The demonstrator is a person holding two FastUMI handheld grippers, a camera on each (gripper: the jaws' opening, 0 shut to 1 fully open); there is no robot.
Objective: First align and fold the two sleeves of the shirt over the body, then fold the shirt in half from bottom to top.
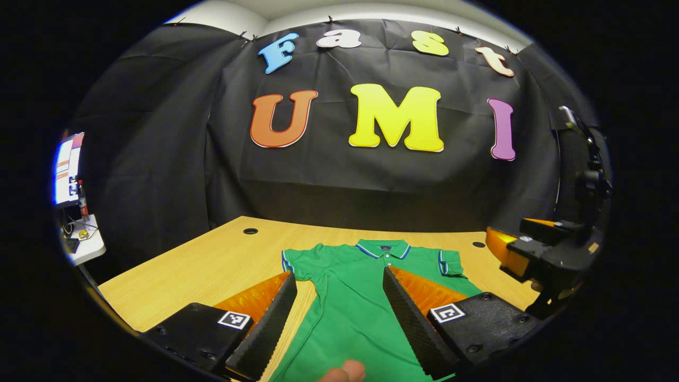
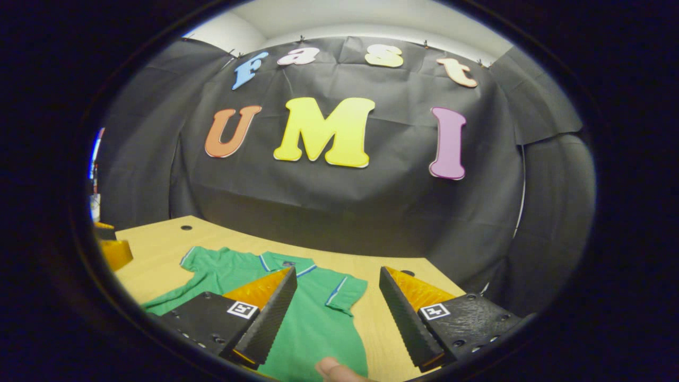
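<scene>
A green polo shirt (image 1: 355, 297) with blue-and-white trim lies flat on the wooden table (image 1: 212, 265), collar toward the back wall, both short sleeves spread out. My left gripper (image 1: 337, 294) hovers open above the shirt's left half, nothing between its fingers. Farther right in the left gripper view is the right gripper (image 1: 530, 254), held in the air beside the shirt. In the right gripper view the shirt (image 2: 313, 313) lies at lower left, and my right gripper (image 2: 337, 294) is open above its right sleeve (image 2: 347, 294) and side edge.
A fingertip (image 1: 345, 371) shows at the bottom of the left gripper view, another fingertip (image 2: 331, 369) at the bottom of the right gripper view. The table has round cable holes (image 1: 250, 231) near its back edge. A small white table with clutter (image 1: 79, 241) stands far left.
</scene>
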